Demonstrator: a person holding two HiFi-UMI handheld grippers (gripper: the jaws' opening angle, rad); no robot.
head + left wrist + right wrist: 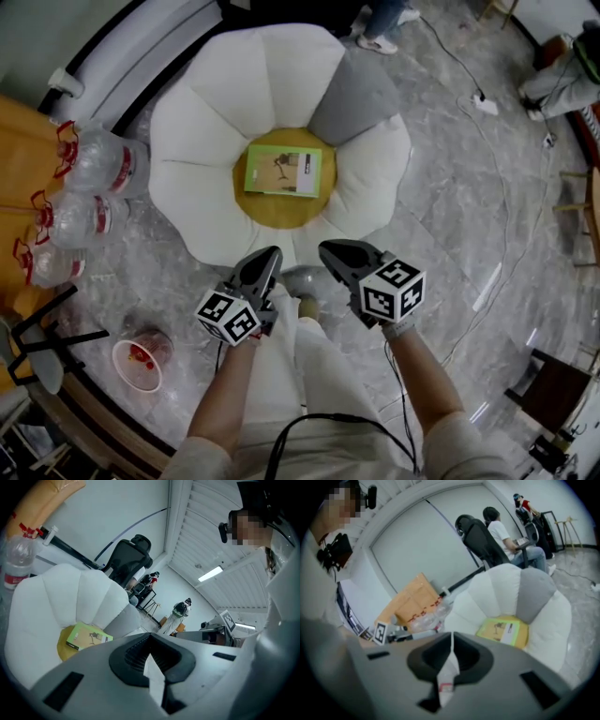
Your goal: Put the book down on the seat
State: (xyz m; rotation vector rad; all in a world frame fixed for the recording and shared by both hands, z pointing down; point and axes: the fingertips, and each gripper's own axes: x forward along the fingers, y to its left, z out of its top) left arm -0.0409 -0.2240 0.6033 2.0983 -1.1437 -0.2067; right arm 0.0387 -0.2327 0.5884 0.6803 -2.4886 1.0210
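Two tongs are showing at the bottom of the head view, and we are holding both closed and empty. The left tongs (pixel 265 258) are pressing their jaws together along a single seam, and the right tongs (pixel 330 251) are doing the same. Both are hanging over the near edge of the seat (pixel 197 141), apart from the book (pixel 283 171), with their tips pointing toward it.

We are seeing the book lying flat, cover up, on the round yellow centre of the seat. It is thin and rectangular, with a lime-green edge framing a paler green cover. A small dark drawing is sitting near the middle of the cover, and a whitish panel is filling its right part. Its long sides are running across the head view, tilted only slightly.

We are looking at a flower-shaped cushion for a seat, with white petals ringing the yellow middle and one grey petal at the upper right. It is resting on a grey marbled floor (pixel 450 187). Clear water bottles (pixel 94 164) with red labels are lying just beside it on the left.
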